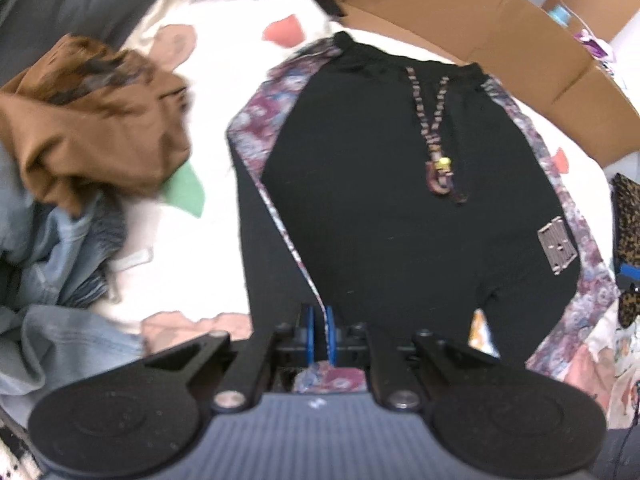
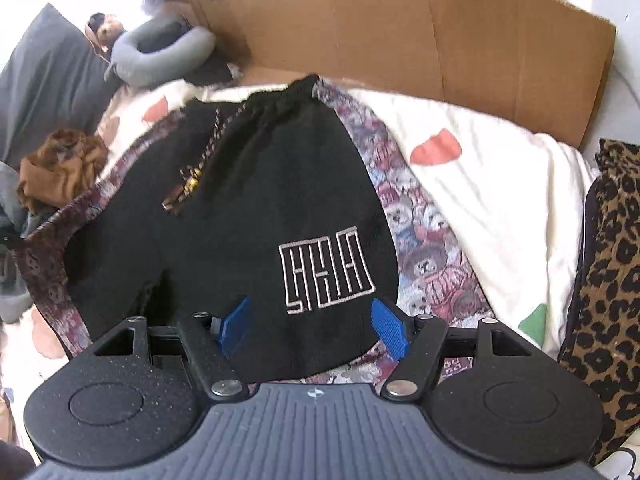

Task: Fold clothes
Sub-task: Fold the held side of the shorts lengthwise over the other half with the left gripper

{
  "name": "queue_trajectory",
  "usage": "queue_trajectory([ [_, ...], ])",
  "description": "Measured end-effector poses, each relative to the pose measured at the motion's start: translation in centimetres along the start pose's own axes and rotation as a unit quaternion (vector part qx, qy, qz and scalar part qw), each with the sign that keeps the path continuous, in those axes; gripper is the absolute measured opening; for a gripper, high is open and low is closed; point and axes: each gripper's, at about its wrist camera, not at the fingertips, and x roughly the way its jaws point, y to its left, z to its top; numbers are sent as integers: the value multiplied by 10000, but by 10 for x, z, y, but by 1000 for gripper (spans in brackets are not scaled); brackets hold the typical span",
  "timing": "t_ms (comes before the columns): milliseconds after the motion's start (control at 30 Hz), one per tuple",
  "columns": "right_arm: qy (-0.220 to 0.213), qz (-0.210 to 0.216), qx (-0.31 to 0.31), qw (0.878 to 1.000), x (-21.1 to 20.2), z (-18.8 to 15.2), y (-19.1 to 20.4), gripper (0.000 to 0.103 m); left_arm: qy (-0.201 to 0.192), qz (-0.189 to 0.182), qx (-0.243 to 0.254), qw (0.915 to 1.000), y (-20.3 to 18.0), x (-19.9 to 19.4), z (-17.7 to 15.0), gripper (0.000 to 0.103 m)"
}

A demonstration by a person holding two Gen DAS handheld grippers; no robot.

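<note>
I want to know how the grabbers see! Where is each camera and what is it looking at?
Left wrist view: sits on the left gripper, looking steeply down at the black knit pants with bear-print side stripes; its blue pads are shut on the pants' edge.
Right wrist view: sits on the right gripper, looking down at the same pants; its blue pads stand open over them.
Both show the pants and the brown cardboard wall.

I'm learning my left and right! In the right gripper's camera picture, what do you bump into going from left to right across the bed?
Brown crumpled garment → black shorts → teddy-bear patterned side stripe → red patch on the white bedsheet → leopard-print cloth.
</note>
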Motion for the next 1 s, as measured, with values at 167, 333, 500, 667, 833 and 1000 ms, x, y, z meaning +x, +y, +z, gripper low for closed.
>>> queue_trajectory([
  [167,-82,209,47,9997,-10,1,0,73,34,-111,141,9998,-32,-2,9,7],
  [333,-145,345,33,9993,-13,-3,4,73,115,-203,196,9995,-60,-2,13,6],
  [500,-186,477,64,9987,-11,-7,8,73,160,-333,158,9992,-88,-3,19,6],
  [667,-205,606,160,9978,-3,-9,11,73,248,-461,108,9986,-112,3,25,6],
  [833,-280,850,181,9958,3,-7,13,72,338,-657,117,9972,-138,11,30,6],
  [1000,-278,1102,106,9935,12,-1,19,72,417,-867,194,9952,-166,25,37,6],
])
